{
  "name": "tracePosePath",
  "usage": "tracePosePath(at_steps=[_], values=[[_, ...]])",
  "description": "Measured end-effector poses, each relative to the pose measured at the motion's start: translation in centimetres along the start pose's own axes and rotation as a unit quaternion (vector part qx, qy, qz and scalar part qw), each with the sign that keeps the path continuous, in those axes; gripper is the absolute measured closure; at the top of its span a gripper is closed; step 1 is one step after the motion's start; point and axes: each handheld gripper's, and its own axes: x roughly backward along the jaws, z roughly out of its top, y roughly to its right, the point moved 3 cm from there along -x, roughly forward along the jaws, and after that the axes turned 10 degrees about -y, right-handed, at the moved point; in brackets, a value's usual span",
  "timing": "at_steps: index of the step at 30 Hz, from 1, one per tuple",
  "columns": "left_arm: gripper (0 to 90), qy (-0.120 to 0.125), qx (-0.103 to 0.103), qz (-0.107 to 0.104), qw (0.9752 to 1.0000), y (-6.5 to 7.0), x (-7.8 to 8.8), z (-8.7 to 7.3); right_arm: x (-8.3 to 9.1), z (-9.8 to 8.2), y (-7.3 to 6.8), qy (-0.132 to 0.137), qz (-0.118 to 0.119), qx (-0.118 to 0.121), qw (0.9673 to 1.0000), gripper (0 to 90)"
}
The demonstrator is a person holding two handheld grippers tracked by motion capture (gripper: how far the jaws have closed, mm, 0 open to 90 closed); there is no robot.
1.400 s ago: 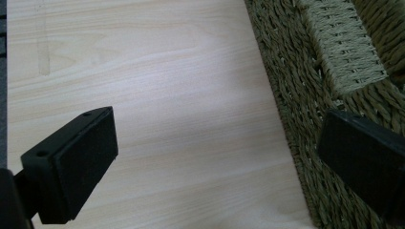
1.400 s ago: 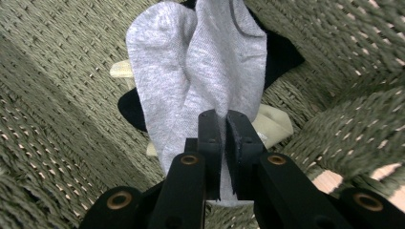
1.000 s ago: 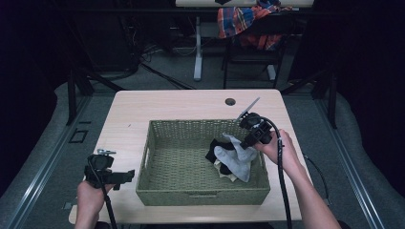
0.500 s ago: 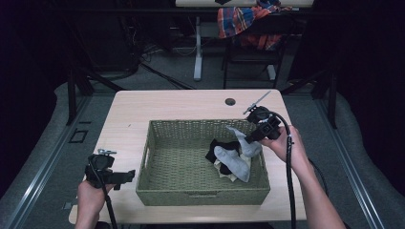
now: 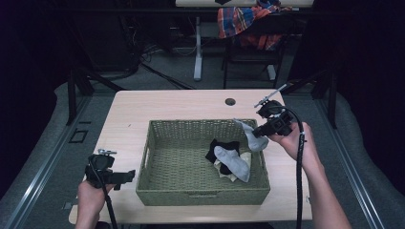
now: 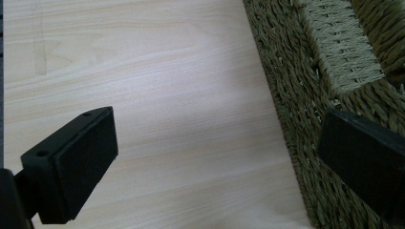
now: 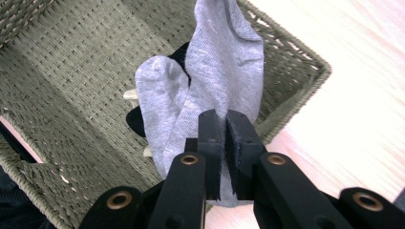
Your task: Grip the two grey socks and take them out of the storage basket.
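A woven green basket [image 5: 200, 195] stands mid-table. Inside it lie a grey sock [image 5: 234, 162], a black sock [image 5: 220, 149] and a cream one [image 5: 229, 174] in a small pile. My right gripper [image 5: 261, 131] hangs over the basket's right rim, shut on a second grey sock [image 5: 249, 135] that dangles from it. In the right gripper view the pads [image 7: 223, 119] pinch that sock [image 7: 224, 62] above the basket corner [image 7: 305, 62]. My left gripper [image 5: 126, 176] rests low by the basket's left front, jaws wide apart [image 6: 215, 143] with nothing between them, the basket wall [image 6: 305, 95] beside one jaw.
The pale wooden table [image 5: 181, 105] has bare room behind and left of the basket. A dark cable hole [image 5: 230, 101] sits near the back edge. Beyond the table stands a chair with a plaid cloth [image 5: 248, 21].
My right gripper has risen and drawn back toward the basket's right rim, pulling the grey sock up off the pile. The left gripper has kept still.
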Motion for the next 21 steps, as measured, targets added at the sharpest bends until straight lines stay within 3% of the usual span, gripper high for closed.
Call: tracePosePath(at_steps=[15,16,21], values=[[0.4,0.000,0.000,0.000,1.0000,0.0,0.0,0.0,2.3,-2.0,2.7,0.021,-0.012,-0.041,0.9989,85.1],[0.4,0.000,0.000,0.000,1.0000,0.0,0.0,0.0,2.4,-2.2,2.8,0.032,-0.010,-0.048,0.9983,85.1],[0.4,0.001,0.000,0.001,1.0000,0.0,0.1,0.0,2.9,-2.8,3.7,0.027,-0.021,-0.054,0.9980,85.1]])
